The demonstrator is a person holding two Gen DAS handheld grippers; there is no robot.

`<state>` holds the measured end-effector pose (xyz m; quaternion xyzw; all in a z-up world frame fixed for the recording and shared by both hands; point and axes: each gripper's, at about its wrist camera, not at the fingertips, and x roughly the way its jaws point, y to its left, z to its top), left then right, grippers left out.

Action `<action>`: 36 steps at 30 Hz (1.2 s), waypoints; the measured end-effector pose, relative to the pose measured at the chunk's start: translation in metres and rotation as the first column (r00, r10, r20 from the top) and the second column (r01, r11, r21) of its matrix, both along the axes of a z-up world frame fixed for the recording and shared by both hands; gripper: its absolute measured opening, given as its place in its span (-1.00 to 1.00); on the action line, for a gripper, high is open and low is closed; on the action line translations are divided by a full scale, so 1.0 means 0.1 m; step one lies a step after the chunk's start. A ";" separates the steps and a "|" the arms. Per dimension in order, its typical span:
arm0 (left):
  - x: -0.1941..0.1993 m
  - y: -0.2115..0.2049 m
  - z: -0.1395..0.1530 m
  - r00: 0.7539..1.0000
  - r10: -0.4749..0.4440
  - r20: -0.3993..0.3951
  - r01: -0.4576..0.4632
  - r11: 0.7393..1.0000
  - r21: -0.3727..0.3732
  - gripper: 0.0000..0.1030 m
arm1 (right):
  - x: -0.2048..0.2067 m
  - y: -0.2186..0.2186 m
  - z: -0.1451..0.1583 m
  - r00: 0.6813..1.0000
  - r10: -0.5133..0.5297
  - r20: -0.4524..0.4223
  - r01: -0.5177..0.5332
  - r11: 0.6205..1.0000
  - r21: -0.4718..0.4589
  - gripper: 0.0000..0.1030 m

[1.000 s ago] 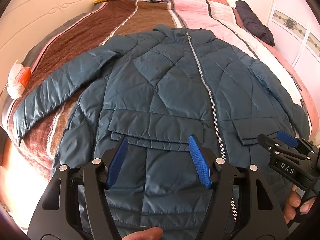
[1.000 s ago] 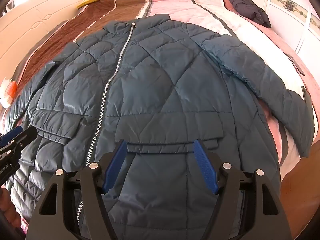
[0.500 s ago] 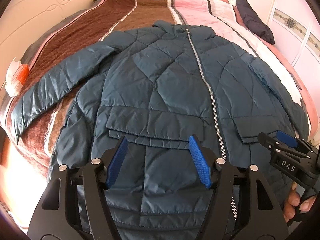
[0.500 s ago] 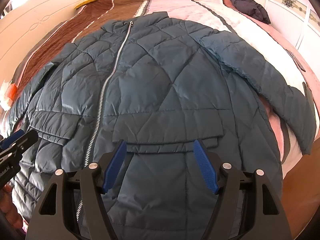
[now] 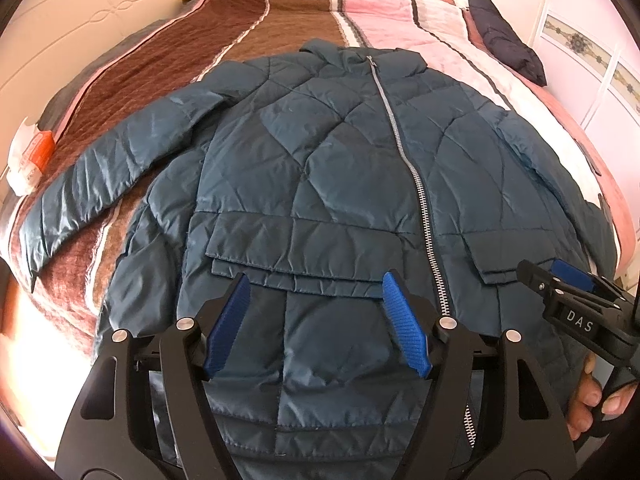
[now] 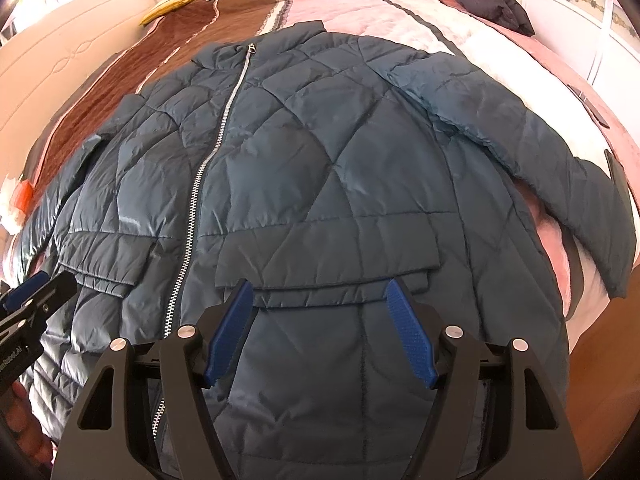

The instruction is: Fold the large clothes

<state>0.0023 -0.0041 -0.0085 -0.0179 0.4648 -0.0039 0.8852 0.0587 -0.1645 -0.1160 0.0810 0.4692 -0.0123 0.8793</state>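
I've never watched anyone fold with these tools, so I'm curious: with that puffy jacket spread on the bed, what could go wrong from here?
Three possible snags:
1. The jacket looks shiny and puffy, so the open left hand-held gripper or right hand-held gripper might slip off it or pinch only the top layer.
2. Its right sleeve reaches toward the bed's edge and could slide off.
3. The metal zipper might buckle, leaving a crooked fold.

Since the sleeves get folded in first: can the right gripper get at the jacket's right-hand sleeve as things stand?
Probably yes. The right gripper hangs open over the jacket near its hem, holding nothing, and the sleeve lies spread out on the bed cover with nothing on it or between.
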 end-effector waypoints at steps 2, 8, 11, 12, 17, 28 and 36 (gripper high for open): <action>0.01 -0.01 0.00 1.000 -0.001 -0.002 0.001 1.000 -0.001 0.33 | 0.00 -0.02 0.00 1.000 -0.003 -0.001 0.003 1.000 0.007 0.34; 0.00 -0.02 -0.01 1.000 -0.003 -0.003 0.003 1.000 0.001 0.33 | 0.00 -0.05 -0.02 1.000 -0.015 -0.006 0.015 1.000 0.023 0.34; 0.00 -0.02 -0.01 1.000 -0.002 -0.005 0.002 1.000 0.001 0.33 | 0.00 -0.07 -0.04 1.000 -0.018 -0.017 0.019 0.999 0.031 0.34; 0.00 -0.03 -0.01 1.000 -0.002 -0.005 0.002 1.000 0.001 0.33 | 0.00 -0.08 -0.05 1.000 -0.018 -0.017 0.019 0.999 0.034 0.34; 0.00 -0.03 -0.01 1.000 -0.004 -0.005 0.004 1.000 0.002 0.33 | 0.00 -0.09 -0.06 1.000 -0.018 -0.018 0.019 0.999 0.035 0.34; 0.01 -0.05 -0.04 1.000 -0.011 -0.012 0.011 1.000 0.006 0.33 | 0.00 -0.16 -0.03 0.999 -0.035 -0.004 0.035 0.998 0.051 0.34; 0.03 -0.06 -0.05 0.999 -0.016 -0.028 0.016 1.000 0.006 0.33 | -0.01 -0.38 -0.06 0.995 -0.094 -0.013 0.095 0.994 0.059 0.34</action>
